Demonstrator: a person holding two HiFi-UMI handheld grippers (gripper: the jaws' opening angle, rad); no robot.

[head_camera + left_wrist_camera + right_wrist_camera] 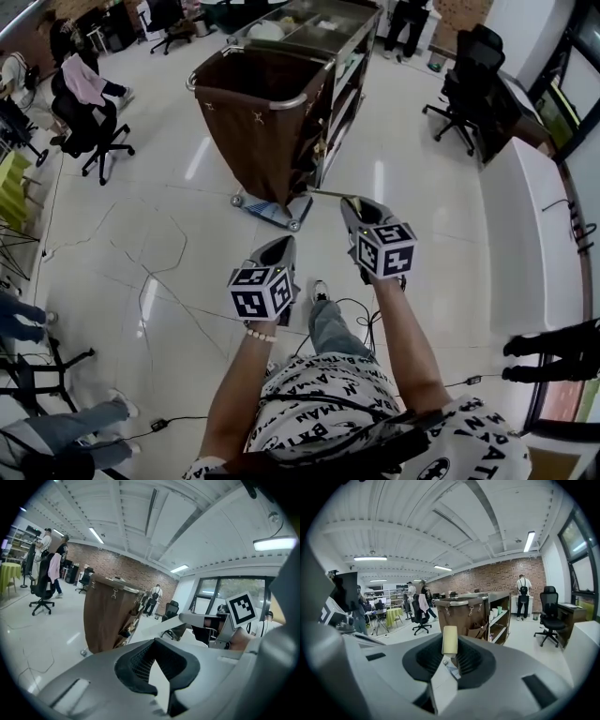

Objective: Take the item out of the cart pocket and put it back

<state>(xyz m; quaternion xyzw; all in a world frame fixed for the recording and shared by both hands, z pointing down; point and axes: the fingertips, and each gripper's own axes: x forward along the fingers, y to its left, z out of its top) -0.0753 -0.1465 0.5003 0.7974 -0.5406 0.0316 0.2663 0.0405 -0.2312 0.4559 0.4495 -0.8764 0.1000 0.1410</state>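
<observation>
The housekeeping cart (330,37) with its brown bag (258,117) stands ahead of me on the floor; its brown side pockets (476,631) show in the right gripper view. My right gripper (349,201) is shut on a thin, pale yellow flat item (450,640), which sticks out past the jaws toward the cart (471,607) and is apart from it. The item (327,193) reads as a narrow strip in the head view. My left gripper (281,243) hangs lower and left, shut with nothing in it. From the left gripper (153,656) view, the cart (105,616) is left of the jaws.
Black office chairs (89,127) (469,89) stand left and right of the cart. A white counter (539,216) runs along the right wall. Cables (169,281) lie on the tiled floor near my feet. People stand at the far end (523,595) and at the left edge (19,314).
</observation>
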